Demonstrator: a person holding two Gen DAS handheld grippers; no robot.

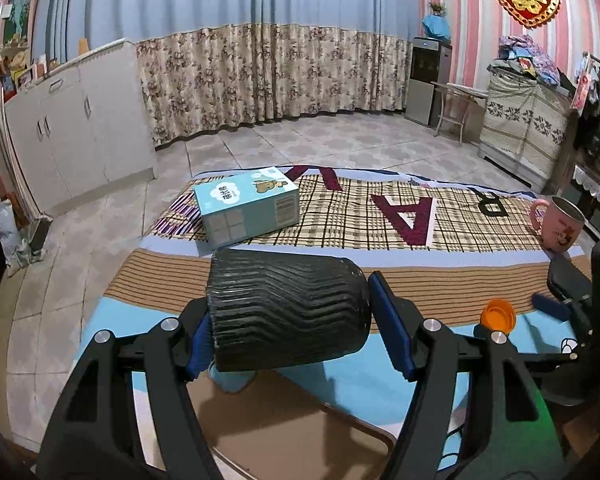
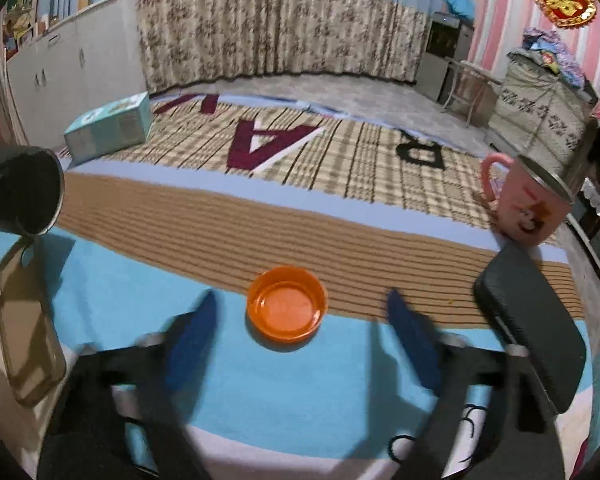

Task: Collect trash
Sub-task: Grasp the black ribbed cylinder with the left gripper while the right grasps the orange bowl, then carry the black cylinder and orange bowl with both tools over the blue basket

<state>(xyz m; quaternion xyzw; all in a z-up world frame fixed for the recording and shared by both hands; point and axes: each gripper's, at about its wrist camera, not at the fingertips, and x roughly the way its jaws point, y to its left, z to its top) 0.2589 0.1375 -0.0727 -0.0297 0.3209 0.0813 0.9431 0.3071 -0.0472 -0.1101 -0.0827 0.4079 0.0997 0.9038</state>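
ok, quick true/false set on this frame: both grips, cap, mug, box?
1. The left hand-held gripper holds the black ribbed bin on its side. True.
2. The right hand-held gripper is clamped on the orange cap. False: the cap lies between open fingers, untouched.
3. The orange cap lies hollow side up. True.
4. The pink mug is tipped over. False: it stands upright.
5. The blue box is inside the bin. False: it sits on the blanket beyond it.

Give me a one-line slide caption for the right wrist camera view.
Right tool open around an orange cap on the patterned blanket, pink mug behind.
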